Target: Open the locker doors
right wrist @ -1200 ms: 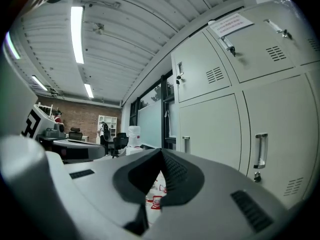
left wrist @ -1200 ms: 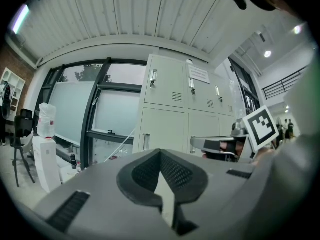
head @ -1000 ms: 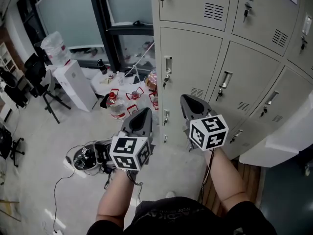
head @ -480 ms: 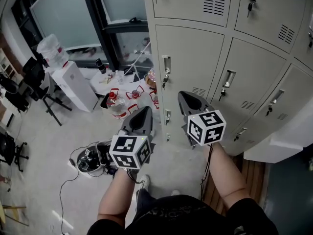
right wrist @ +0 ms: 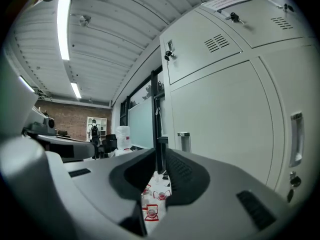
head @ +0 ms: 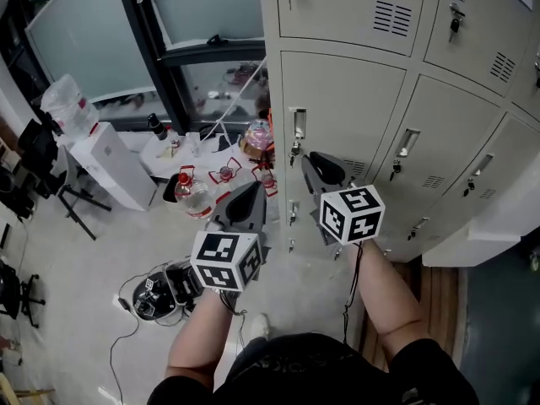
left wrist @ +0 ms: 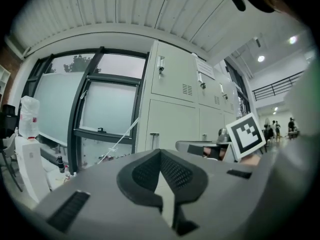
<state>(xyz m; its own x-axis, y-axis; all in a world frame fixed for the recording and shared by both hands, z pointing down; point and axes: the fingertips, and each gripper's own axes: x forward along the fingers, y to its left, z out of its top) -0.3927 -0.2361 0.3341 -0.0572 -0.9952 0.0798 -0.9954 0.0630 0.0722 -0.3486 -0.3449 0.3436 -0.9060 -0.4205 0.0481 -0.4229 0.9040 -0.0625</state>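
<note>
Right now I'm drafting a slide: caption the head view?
Left tool shut, right tool just opening with nothing between its jaws, both facing the lockers.

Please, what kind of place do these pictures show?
Probably a corner of an office or workshop: a bank of grey metal lockers, a water dispenser near a large window, and a black office chair.

The left gripper is held level, its jaws pressed together. The right gripper is held level beside it; its jaws have just been opened slightly, with nothing between them.
</note>
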